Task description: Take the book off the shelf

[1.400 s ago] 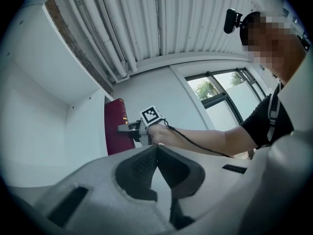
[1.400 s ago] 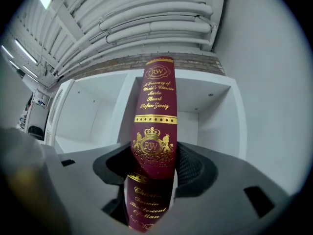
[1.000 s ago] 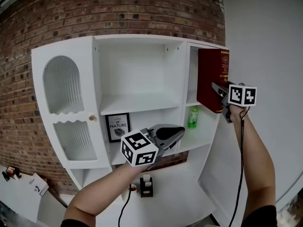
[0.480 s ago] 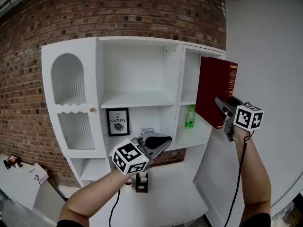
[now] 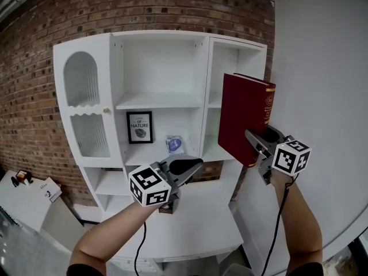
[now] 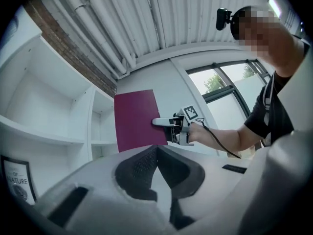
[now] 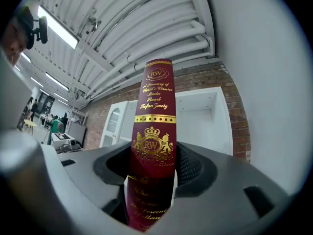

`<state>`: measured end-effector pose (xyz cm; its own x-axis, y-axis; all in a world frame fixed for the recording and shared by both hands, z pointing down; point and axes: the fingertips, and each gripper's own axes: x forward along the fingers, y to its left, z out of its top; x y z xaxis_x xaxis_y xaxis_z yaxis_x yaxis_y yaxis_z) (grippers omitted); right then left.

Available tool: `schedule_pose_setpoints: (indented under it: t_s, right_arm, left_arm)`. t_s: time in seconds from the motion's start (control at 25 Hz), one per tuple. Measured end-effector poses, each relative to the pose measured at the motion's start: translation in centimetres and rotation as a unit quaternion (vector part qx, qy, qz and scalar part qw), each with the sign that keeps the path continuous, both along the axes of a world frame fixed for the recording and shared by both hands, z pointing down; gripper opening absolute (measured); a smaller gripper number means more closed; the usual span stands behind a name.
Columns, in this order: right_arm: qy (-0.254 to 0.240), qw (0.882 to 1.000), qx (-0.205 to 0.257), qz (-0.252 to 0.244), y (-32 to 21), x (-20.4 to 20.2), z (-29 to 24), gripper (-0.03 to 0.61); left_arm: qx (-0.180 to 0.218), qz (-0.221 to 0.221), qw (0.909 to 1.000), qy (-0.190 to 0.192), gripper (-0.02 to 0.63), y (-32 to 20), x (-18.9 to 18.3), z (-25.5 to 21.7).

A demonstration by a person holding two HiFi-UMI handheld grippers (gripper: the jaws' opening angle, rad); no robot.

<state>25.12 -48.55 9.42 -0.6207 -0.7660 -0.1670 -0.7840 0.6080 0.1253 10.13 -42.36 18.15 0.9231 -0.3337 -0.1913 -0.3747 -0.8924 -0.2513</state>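
We clamp the right gripper (image 5: 257, 146) across the lower spine of the red book (image 5: 244, 114), presumably to keep its covers shut. It stands upright, clear of the shelf (image 5: 164, 100), before its right-hand compartment. The left gripper (image 5: 185, 167), jaws together, holds nothing.

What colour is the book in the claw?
The book is dark red with gold print on its spine, clearest in the right gripper view.

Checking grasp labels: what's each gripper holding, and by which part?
Right gripper: red book, clamped across its covers low on the spine. Left gripper: nothing, jaws together.
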Motion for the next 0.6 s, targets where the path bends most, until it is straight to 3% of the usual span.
schedule_pose_setpoints:
  t_s: [0.32,0.52,0.6]
  right_arm:
    - [0.008,0.995,-0.033,-0.092,5.4,-2.2,8.5,0.242]
    - [-0.025,0.989,-0.066,-0.133,8.5,-3.7,15.6,0.241]
    - [-0.038,0.987,-0.079,-0.133,9.7,-4.0,17.8,0.241]
  left_arm:
    - [-0.018,-0.047,0.9985,-0.022,0.008,4.8,1.0,4.4]
    - [-0.012,-0.088,0.9923,-0.087,0.008,8.6,0.8,10.7]
    - [-0.021,-0.082,0.993,-0.083,0.008,10.4,0.8,12.7]
